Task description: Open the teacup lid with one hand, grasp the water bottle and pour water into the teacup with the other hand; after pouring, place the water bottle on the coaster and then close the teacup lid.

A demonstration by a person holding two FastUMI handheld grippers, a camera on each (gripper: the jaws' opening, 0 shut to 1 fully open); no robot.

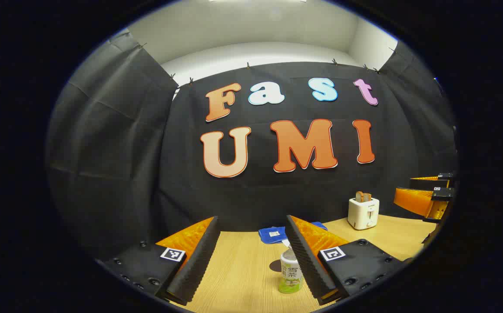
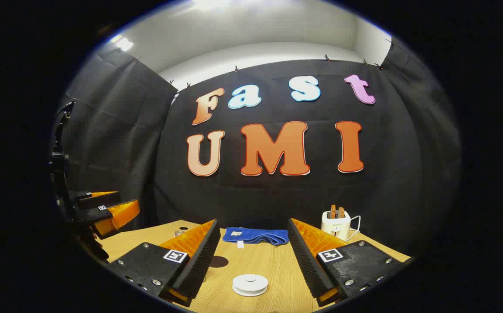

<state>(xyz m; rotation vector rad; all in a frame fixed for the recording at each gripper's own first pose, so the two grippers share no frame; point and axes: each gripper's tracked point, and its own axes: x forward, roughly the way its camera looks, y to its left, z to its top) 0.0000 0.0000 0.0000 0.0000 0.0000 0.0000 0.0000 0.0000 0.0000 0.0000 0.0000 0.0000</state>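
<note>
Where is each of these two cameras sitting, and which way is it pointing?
Left gripper view: rides on the left gripper, looking forward over the table at a bottle, with its own open fingers below; the right gripper shows at the right edge.
Right gripper view: rides on the right gripper, facing a white lid on the table; the left gripper shows at the left.
Shared: blue cloth, toaster.

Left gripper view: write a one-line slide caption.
Open left gripper faces a bottle on the table, toaster behind.
</note>
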